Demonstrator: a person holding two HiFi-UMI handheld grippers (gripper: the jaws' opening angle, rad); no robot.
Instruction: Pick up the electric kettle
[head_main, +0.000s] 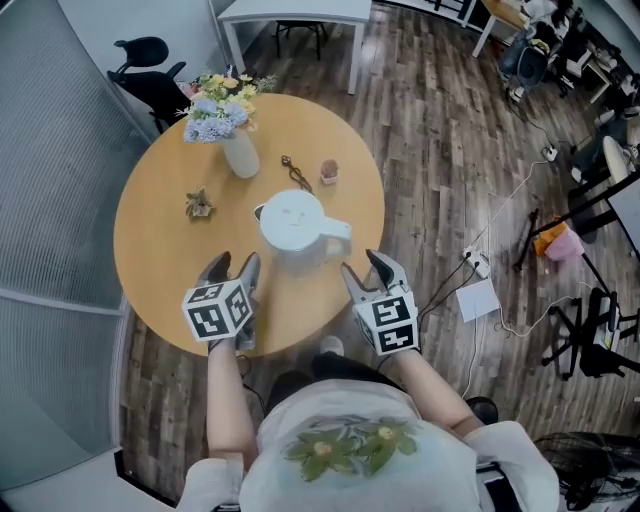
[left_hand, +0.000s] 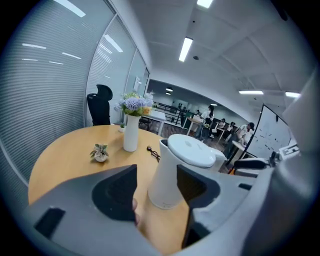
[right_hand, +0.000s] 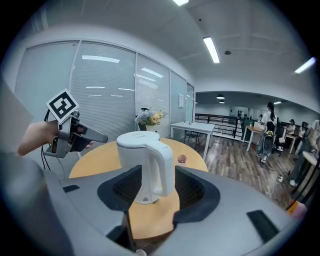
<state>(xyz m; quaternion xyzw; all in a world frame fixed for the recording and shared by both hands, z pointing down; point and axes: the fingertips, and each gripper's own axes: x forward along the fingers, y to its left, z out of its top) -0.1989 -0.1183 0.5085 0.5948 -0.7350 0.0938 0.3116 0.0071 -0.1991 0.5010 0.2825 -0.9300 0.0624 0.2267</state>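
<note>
Head view: electric kettle (head_main: 291, 232) upright on the round bench (head_main: 160, 230), just ahead of both pairs of fingers and centred between them, lid on, handle (head_main: 337, 236) turned toward the right gripper (head_main: 365, 266). Left gripper (head_main: 234, 264) and right gripper held level over the near bench edge, one to each side, apart from the kettle; judged a flanking stance before the approach, with the handle side offered to the right. Vase (head_main: 240, 155) of flowers well beyond the kettle, clear of the reach path. Left gripper view: fingers (left_hand: 117, 192) spread wide, nothing gripped, nothing touched; kettle body (left_hand: 175, 170) framed in the gap but beyond the tips, slightly toward the right-hand finger. Right gripper view: fingers (right_hand: 122, 187) likewise spread wide and empty; kettle (right_hand: 142, 160) straight ahead past the tips, handle (right_hand: 162, 167) facing the gap and lined up almost on its centre. Judged best suited to a right-side grasp: advance until the handle sits between the pads, then close. Lift not yet begun; kettle base flat on the bench.
</note>
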